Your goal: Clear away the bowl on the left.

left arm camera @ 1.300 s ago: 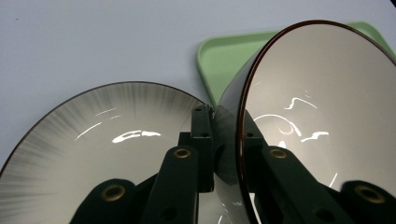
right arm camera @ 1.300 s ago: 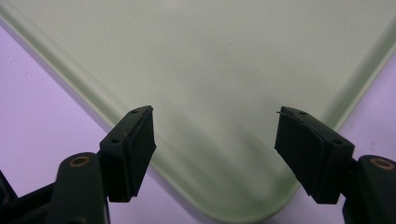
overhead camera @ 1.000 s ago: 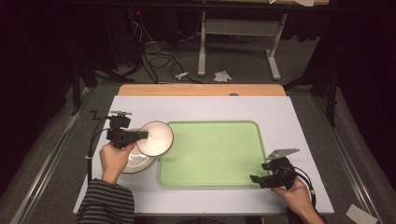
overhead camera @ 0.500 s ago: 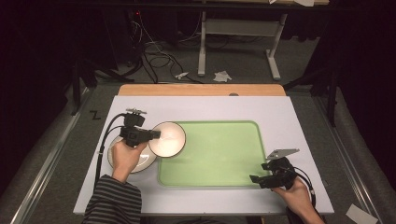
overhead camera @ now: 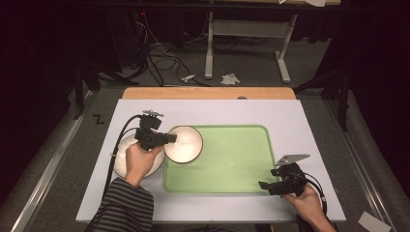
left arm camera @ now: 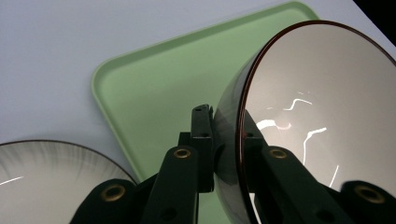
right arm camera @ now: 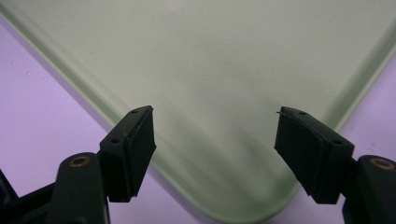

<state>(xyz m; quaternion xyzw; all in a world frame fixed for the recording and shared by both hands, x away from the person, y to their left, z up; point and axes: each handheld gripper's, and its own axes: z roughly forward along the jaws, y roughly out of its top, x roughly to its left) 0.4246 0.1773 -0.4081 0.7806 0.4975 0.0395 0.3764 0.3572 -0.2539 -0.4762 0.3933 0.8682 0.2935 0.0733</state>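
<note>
Bowl (left arm camera: 317,121) rim sits clamped between left gripper (left arm camera: 224,140) jaws, over the tray (left arm camera: 154,93) edge; right gripper (right arm camera: 215,149) jaws wide apart.

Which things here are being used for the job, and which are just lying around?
In use:
- bowl, clamped by its rim in the left gripper
- green tray, under the bowl's far side
- second bowl on the table, beside the tray
- right gripper, open at the tray's corner

Lying about:
- crumpled paper on the floor
- cables on the floor
</note>
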